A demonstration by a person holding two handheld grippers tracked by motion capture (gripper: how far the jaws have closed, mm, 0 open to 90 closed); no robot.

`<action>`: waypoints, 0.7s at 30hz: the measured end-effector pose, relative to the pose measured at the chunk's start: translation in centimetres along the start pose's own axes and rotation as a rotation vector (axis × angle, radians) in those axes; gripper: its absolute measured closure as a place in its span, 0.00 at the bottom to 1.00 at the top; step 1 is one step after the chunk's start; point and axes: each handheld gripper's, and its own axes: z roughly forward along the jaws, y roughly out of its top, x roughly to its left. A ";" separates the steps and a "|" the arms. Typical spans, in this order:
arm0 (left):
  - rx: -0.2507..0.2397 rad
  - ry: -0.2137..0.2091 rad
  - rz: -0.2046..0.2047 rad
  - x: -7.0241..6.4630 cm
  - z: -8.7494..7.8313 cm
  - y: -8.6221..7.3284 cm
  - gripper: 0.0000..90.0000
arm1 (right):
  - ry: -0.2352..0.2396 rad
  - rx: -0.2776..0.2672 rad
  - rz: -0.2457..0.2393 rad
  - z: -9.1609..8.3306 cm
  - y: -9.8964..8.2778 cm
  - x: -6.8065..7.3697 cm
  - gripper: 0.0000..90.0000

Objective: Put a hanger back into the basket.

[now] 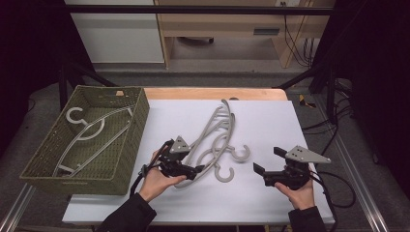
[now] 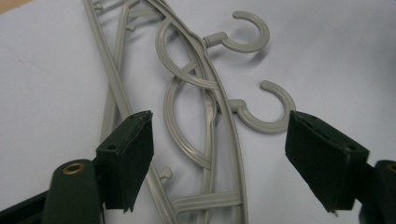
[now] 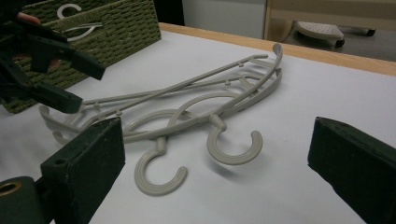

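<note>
Grey plastic hangers (image 1: 217, 128) lie tangled on the white mat, their hooks toward the near side. My left gripper (image 1: 197, 170) is at their near left end and open. In the left gripper view its jaws stand on either side of the hanger bars (image 2: 205, 93) without touching them. My right gripper (image 1: 269, 160) is open with nothing between its jaws, just right of the hooks (image 1: 240, 153). The right gripper view shows the hangers (image 3: 196, 102) ahead and the left gripper (image 3: 70, 79) at the far left.
An olive woven basket (image 1: 138, 121) stands at the table's left with another grey hanger (image 1: 87, 130) lying inside it. The white mat (image 1: 270, 116) covers most of the wooden table. Cables trail off the right side near a black frame.
</note>
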 end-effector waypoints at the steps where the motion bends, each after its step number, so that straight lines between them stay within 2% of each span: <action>1: 0.010 -0.003 0.000 0.0 0.3 0.0 0.27 | 0.000 0.000 0.000 0.0 0.0 0.0 0.05; 6: 0.073 -0.017 0.021 -0.5 2.2 0.0 0.35 | 0.004 0.003 0.000 0.0 0.0 0.0 0.05; 9: 0.102 -0.030 0.044 -1.0 3.2 -0.1 0.47 | 0.006 0.007 -0.005 0.1 -0.1 0.0 0.05; 10: 0.109 -0.033 0.046 -1.1 3.4 -0.2 0.47 | 0.006 0.007 -0.005 0.1 -0.1 0.0 0.05; 15: 0.154 -0.045 0.060 -1.7 4.9 -0.4 0.60 | 0.010 0.008 -0.005 0.1 -0.1 0.1 0.05; 18: 0.182 -0.041 0.065 -1.7 5.6 -0.5 0.70 | 0.010 0.009 -0.004 0.1 -0.1 0.1 0.05; 21: 0.204 -0.032 0.076 -1.7 6.2 -0.7 0.72 | 0.011 0.008 -0.005 0.1 -0.1 0.1 0.05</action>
